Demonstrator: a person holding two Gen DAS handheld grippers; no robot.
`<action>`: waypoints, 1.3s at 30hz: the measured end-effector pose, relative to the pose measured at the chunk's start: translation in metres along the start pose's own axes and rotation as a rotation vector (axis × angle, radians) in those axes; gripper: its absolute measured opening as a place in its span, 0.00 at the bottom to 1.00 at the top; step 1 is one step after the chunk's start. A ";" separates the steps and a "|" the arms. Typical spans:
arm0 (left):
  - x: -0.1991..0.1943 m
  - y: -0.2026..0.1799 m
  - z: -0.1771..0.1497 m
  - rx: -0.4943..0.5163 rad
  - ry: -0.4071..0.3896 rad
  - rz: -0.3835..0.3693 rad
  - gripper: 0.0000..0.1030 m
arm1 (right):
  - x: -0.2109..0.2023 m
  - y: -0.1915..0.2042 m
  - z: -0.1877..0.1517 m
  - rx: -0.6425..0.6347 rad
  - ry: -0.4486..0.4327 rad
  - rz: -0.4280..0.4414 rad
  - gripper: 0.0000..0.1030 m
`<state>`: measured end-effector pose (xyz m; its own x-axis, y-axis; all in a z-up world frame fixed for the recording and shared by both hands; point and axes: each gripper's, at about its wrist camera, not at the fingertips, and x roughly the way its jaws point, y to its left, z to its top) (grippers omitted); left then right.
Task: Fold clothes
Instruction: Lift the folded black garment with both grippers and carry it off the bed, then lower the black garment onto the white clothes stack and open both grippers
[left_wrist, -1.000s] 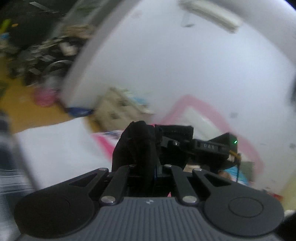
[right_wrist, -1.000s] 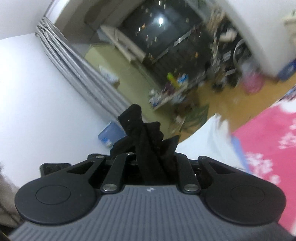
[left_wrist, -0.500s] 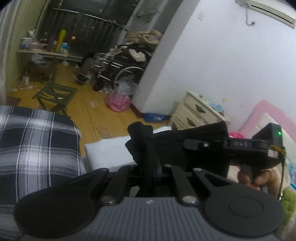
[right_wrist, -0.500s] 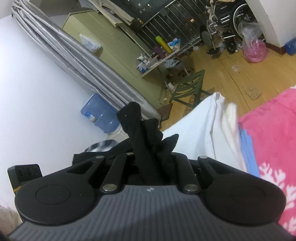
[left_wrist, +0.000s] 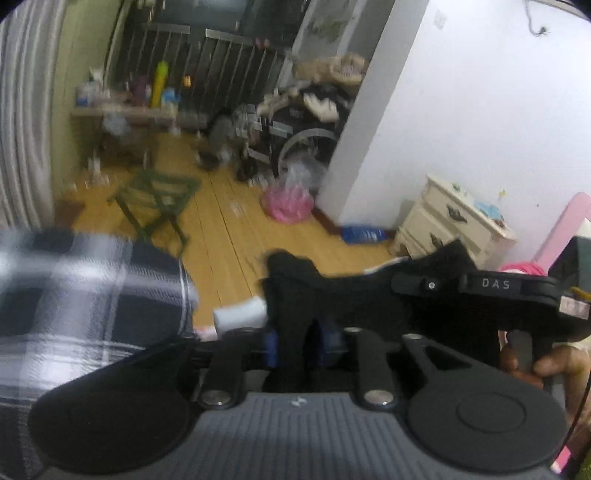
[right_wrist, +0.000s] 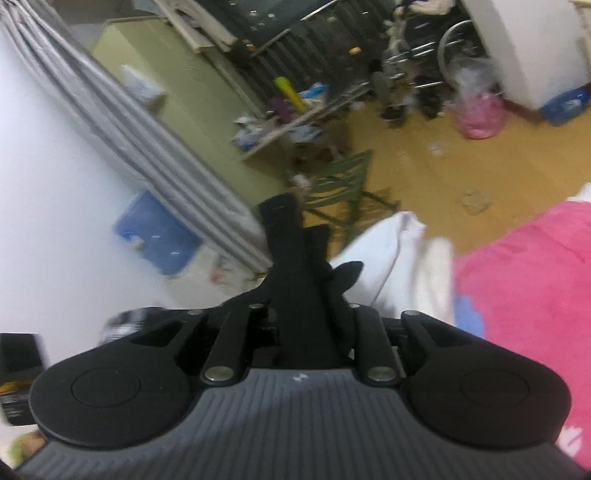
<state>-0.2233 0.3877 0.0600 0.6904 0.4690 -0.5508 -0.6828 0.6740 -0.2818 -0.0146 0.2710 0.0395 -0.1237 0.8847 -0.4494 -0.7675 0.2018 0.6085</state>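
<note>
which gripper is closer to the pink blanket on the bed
Right, as far as the views show. The right gripper, black garment between its opening jaws, sits beside the pink blanket. The left gripper faces the plaid fabric, blanket unseen.

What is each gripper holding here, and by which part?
Both jaws are opening. A bunched fold of the black garment still sits in the left gripper, another in the right gripper; which part cannot be told.

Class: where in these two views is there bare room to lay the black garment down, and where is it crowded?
Free: the pink fleece blanket, bordered by the white bedding, and the open wooden floor between the green folding stool and the pink plastic bag. Crowded: the cluttered shelf and the wheelchair by the railing.
</note>
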 end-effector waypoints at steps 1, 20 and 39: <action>-0.005 0.001 0.001 -0.004 -0.038 0.000 0.40 | -0.003 -0.001 -0.001 0.016 -0.025 0.004 0.27; -0.007 -0.035 -0.030 -0.019 0.057 -0.078 0.44 | -0.030 -0.013 0.010 -0.142 -0.037 0.011 0.27; 0.024 -0.039 -0.037 0.060 0.117 -0.051 0.48 | -0.115 -0.050 -0.134 -0.218 0.188 -0.289 0.19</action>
<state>-0.1887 0.3518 0.0290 0.6890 0.3659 -0.6256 -0.6297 0.7297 -0.2667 -0.0462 0.1024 -0.0268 0.0198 0.7084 -0.7056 -0.9004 0.3194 0.2955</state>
